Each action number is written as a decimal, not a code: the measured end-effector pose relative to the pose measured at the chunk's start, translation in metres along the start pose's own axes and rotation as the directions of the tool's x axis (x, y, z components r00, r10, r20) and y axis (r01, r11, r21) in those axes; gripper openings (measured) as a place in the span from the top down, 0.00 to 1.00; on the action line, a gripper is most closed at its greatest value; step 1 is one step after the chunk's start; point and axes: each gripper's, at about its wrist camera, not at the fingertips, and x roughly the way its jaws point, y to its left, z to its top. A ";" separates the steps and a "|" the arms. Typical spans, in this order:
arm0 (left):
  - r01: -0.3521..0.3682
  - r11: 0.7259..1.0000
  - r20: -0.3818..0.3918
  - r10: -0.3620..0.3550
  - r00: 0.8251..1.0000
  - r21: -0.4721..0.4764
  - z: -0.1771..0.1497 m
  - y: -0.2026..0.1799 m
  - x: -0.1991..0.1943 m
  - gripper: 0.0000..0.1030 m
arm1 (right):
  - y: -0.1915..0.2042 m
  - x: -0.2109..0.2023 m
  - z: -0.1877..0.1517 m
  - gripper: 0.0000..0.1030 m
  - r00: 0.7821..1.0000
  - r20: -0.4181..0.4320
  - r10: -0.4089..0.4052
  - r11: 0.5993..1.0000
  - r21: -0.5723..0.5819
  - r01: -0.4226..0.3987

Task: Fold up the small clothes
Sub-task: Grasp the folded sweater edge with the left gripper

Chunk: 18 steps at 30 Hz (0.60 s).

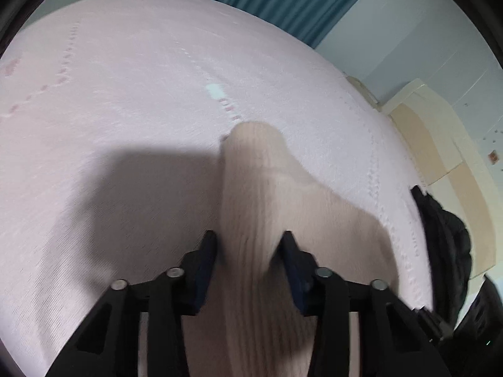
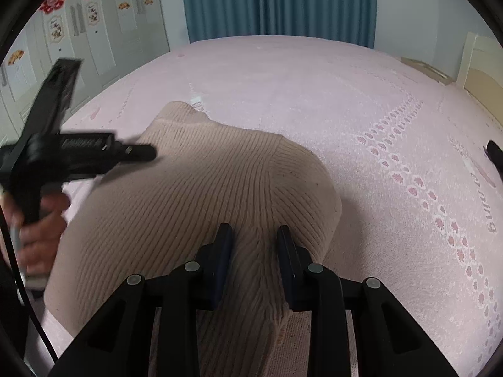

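Thing: one small knit top [image 2: 201,194]
Colour: light beige, with thin ribbed lines
Shape: bunched up and humped, not flat
Neck: its collar end points to the far side
Place: on the pink bed cover [image 2: 361,100], at the near, left part

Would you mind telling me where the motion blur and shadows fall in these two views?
Left wrist view: the beige ribbed knit garment is smeared by motion, and a broad dark shadow lies left of it on the pink patterned bedspread. Right wrist view: the knit's ribs are sharp, while the left gripper and the hand are blurred. Both views bow straight edges.
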 end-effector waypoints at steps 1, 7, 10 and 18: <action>-0.001 1.000 0.004 0.000 1.000 0.005 0.002 0.000 0.003 0.66 | -0.001 0.000 -0.001 0.73 1.000 0.003 0.004 1.000 0.011 -0.004; 0.025 0.999 0.026 -0.024 0.999 -0.027 0.022 0.008 0.015 0.71 | 0.001 0.001 -0.001 0.73 1.000 0.009 0.004 1.000 0.017 -0.004; -0.037 0.999 0.043 0.036 0.998 0.031 0.023 -0.008 0.012 0.71 | -0.003 -0.001 0.003 0.73 1.000 -0.006 0.028 0.999 0.028 -0.028; -0.094 0.972 0.106 0.072 0.992 0.216 -0.022 -0.054 -0.032 0.71 | -0.007 -0.007 0.019 0.72 1.000 0.017 0.023 0.999 0.039 -0.023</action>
